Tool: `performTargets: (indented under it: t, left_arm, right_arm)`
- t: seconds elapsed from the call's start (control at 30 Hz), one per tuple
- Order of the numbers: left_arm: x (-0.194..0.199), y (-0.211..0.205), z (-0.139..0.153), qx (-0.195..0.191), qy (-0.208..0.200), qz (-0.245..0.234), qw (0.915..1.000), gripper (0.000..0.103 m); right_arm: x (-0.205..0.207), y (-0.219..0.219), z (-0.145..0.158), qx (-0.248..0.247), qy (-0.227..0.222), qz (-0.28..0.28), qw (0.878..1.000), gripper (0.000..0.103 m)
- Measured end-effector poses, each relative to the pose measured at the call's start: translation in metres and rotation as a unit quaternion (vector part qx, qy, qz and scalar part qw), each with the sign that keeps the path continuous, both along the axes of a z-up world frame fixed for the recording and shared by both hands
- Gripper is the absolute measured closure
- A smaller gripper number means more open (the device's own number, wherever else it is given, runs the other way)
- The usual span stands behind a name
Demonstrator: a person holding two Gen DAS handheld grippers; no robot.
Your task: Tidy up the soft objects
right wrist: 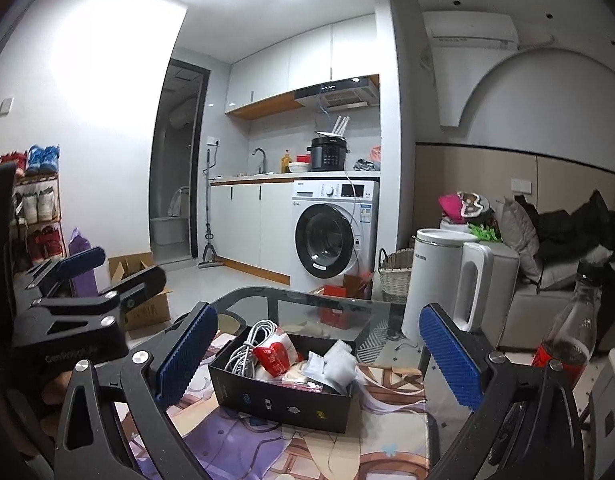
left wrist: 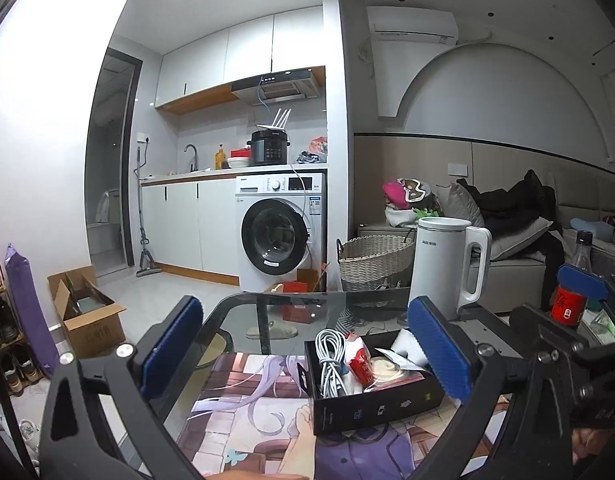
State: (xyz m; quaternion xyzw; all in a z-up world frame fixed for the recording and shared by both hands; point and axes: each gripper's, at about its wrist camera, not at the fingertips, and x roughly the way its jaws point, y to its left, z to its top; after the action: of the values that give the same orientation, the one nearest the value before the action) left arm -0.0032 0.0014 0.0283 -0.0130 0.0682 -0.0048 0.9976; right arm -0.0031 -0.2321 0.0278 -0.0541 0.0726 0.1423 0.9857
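Observation:
A black open box [left wrist: 371, 404] [right wrist: 283, 396] sits on an anime-print mat [left wrist: 247, 412] [right wrist: 235, 436] on a glass table. It holds a coiled white cable [left wrist: 329, 360] [right wrist: 247, 346], a red-and-white packet [left wrist: 357, 362] [right wrist: 273, 356] and white soft packs [right wrist: 339, 364]. My left gripper [left wrist: 307, 348] is open and empty, above the box's left side. My right gripper [right wrist: 317, 356] is open and empty, straddling the box from above. The right gripper also shows at the right of the left wrist view [left wrist: 555, 320]; the left one at the left of the right wrist view [right wrist: 87, 280].
A white electric kettle [left wrist: 447, 268] [right wrist: 447, 280] stands behind the box. A dark bottle with red label [left wrist: 571, 284] [right wrist: 567, 336] is at the right. Beyond the table are a wicker basket [left wrist: 371, 260], washing machine [right wrist: 331, 232], cardboard box [left wrist: 87, 312] and sofa with clothes [right wrist: 555, 248].

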Motion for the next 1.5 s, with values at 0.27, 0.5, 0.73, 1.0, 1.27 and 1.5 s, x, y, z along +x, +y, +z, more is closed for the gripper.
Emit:
performTargets:
  t: [0.27,0.5,0.73,1.0,1.27,1.5]
  left_arm:
    - [0.0013,0.0035,0.0008,-0.008,0.003,0.004,1.0,0.0]
    - [0.0019,0.0018,0.0005,-0.004,0.002,0.002,1.0,0.0]
    - [0.0004,0.0011,0.0006,0.0,0.0,0.0,1.0,0.0]
    - [-0.0004,0.0012,0.0008,-0.002,0.002,0.002,1.0,0.0]
    - [0.0007,-0.0014,0.0012,-0.002,0.005,-0.001,1.0,0.0]
    - [0.0025,-0.0021,0.0015,-0.003,0.007,0.003,1.0,0.0]
  right_arm:
    - [-0.0025,0.0056,-0.0022,-0.011,-0.008,0.007,1.0,0.001]
    - [0.0021,0.0034,-0.0036,-0.004,0.007,0.008,1.0,0.001]
    - [0.0034,0.0024,-0.0044,-0.003,0.009,0.008,1.0,0.001]
    - [0.0043,0.0025,-0.005,-0.003,0.01,0.007,1.0,0.0]
    - [0.0057,0.0039,-0.007,-0.004,0.012,0.009,1.0,0.001]
    - [0.0062,0.0055,-0.0093,-0.004,0.014,0.011,1.0,0.0]
